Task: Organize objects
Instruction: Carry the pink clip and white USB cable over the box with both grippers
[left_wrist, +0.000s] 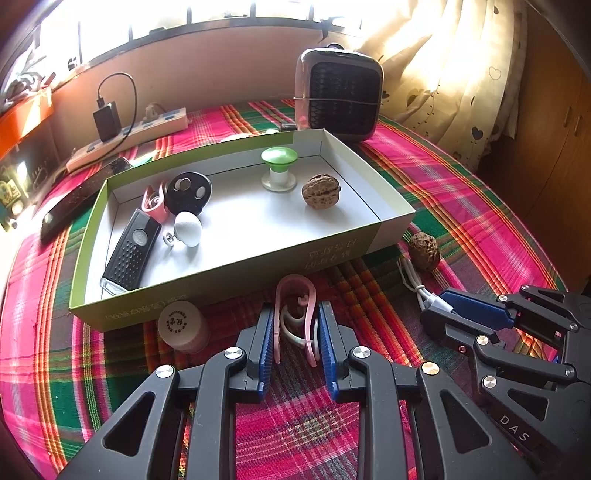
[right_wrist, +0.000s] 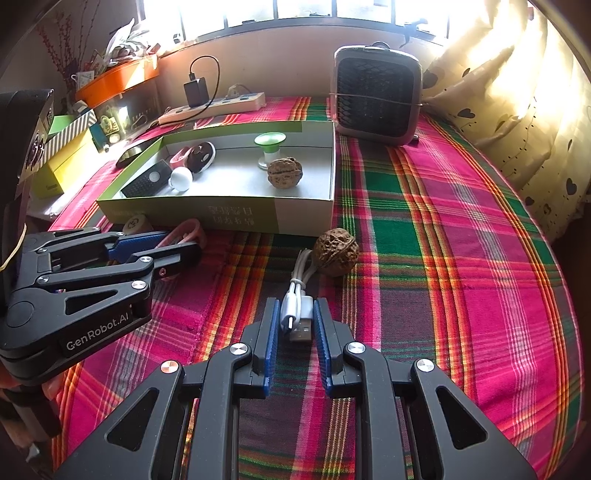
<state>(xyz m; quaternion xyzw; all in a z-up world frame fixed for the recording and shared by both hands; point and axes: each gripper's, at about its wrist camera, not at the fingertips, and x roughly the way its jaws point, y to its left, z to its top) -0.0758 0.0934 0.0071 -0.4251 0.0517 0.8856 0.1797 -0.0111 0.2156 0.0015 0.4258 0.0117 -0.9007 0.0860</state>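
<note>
A green-and-white cardboard box (left_wrist: 229, 266) lies on the plaid cloth. It holds a walnut (left_wrist: 320, 191), a green-topped knob (left_wrist: 279, 169), a black disc (left_wrist: 187, 192), a pink clip, a white ball and a black remote. My left gripper (left_wrist: 295, 332) is shut on a pink clip (left_wrist: 295, 317) just in front of the box. My right gripper (right_wrist: 294, 321) is shut on a coiled white USB cable (right_wrist: 295, 310). A second walnut (right_wrist: 336, 252) lies on the cloth beyond the cable. The right gripper also shows in the left wrist view (left_wrist: 461, 310).
A small white-capped bottle (left_wrist: 183, 326) lies by the box's front left corner. A grey fan heater (left_wrist: 338, 94) stands behind the box. A power strip (left_wrist: 129, 136) with a charger lies at the back left, with a phone (left_wrist: 70, 210) beside the box. Curtains hang at right.
</note>
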